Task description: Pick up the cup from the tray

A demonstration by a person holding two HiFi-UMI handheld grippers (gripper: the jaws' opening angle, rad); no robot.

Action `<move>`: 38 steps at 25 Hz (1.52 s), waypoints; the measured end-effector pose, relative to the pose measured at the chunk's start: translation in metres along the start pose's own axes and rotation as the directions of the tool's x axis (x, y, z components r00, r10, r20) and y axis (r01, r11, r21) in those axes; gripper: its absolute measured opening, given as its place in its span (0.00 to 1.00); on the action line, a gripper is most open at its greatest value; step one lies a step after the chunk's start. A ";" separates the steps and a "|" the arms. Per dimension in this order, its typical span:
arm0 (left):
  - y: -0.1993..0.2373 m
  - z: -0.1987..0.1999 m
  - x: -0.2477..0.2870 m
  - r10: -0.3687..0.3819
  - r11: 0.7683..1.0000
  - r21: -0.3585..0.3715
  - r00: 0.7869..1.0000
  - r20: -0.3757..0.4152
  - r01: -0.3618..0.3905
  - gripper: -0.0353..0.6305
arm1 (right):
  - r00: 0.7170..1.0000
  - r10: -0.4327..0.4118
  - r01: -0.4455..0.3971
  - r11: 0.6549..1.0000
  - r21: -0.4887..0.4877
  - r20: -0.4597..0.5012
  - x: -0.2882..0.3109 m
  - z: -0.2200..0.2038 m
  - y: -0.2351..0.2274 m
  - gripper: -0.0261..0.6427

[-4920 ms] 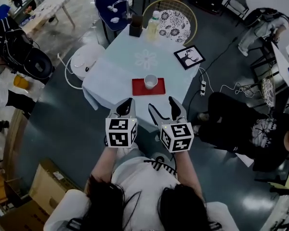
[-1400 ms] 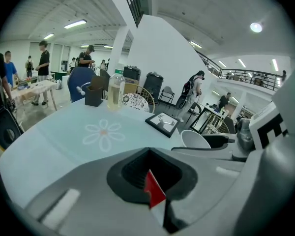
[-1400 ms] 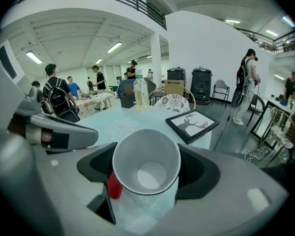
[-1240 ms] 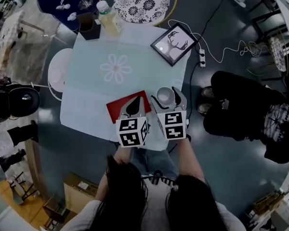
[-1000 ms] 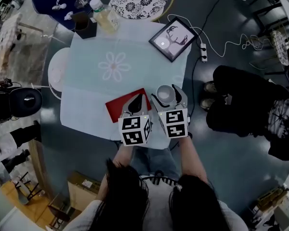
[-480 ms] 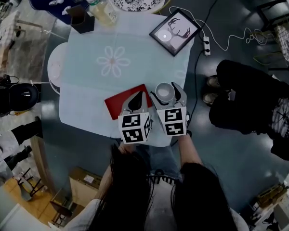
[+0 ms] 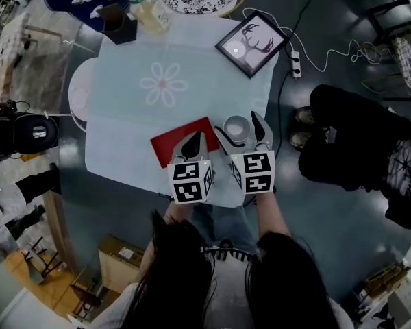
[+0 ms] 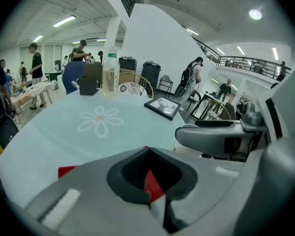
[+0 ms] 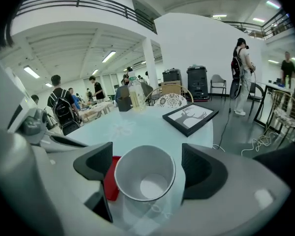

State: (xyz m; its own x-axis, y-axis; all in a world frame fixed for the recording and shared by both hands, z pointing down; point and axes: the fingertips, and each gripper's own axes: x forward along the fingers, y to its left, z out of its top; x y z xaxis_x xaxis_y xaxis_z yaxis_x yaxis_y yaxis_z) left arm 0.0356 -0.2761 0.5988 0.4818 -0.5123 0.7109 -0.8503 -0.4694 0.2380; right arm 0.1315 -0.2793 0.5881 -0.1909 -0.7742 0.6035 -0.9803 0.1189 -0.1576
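Observation:
The white paper cup (image 7: 236,127) stands upright on the pale tablecloth, just right of the red tray (image 7: 172,144). My right gripper (image 7: 238,126) straddles it. Its jaws have just been opening, and the right gripper view shows the cup (image 9: 145,176) between the dark pads (image 9: 202,170) with a gap on the right side. My left gripper (image 7: 192,144) is shut with its tips over the tray's near right part. In the left gripper view, the tray (image 8: 66,171) shows red through the hole between the closed fingers (image 8: 150,181).
On the far part of the table (image 7: 164,53) are a framed deer picture (image 7: 252,44), a bottle (image 7: 147,9) and a dark box (image 7: 116,25). A person in black (image 7: 356,149) sits right of the table, near a power strip (image 7: 294,64) on the floor.
The cup, once on the tray, now stands on the cloth right of it. Over the last second the right jaws have spread wider around the cup. The left gripper has sunk a little.

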 end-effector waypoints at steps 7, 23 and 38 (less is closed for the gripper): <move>-0.002 0.010 -0.021 -0.017 1.000 -0.005 0.999 0.041 0.017 0.05 | 0.998 -0.010 0.009 1.000 0.018 0.070 -0.028 0.026 0.007 0.71; -0.039 0.031 -0.098 -0.113 0.993 0.051 0.973 0.202 0.104 0.05 | 0.988 -0.024 0.030 0.999 -0.034 0.154 -0.117 0.035 0.052 0.59; -0.074 -0.002 -0.197 -0.158 0.982 0.150 0.938 0.308 0.116 0.05 | 0.966 -0.031 0.036 0.999 -0.015 0.257 -0.205 0.023 0.110 0.12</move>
State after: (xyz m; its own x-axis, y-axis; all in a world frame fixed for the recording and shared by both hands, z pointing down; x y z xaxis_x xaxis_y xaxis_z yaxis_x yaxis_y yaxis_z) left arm 0.0031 -0.1388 0.4420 0.6513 -0.6281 0.4258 -0.7473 -0.6283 0.2162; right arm 0.0637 -0.1212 0.4289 -0.1408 -0.9114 0.3866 -0.9873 0.1000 -0.1238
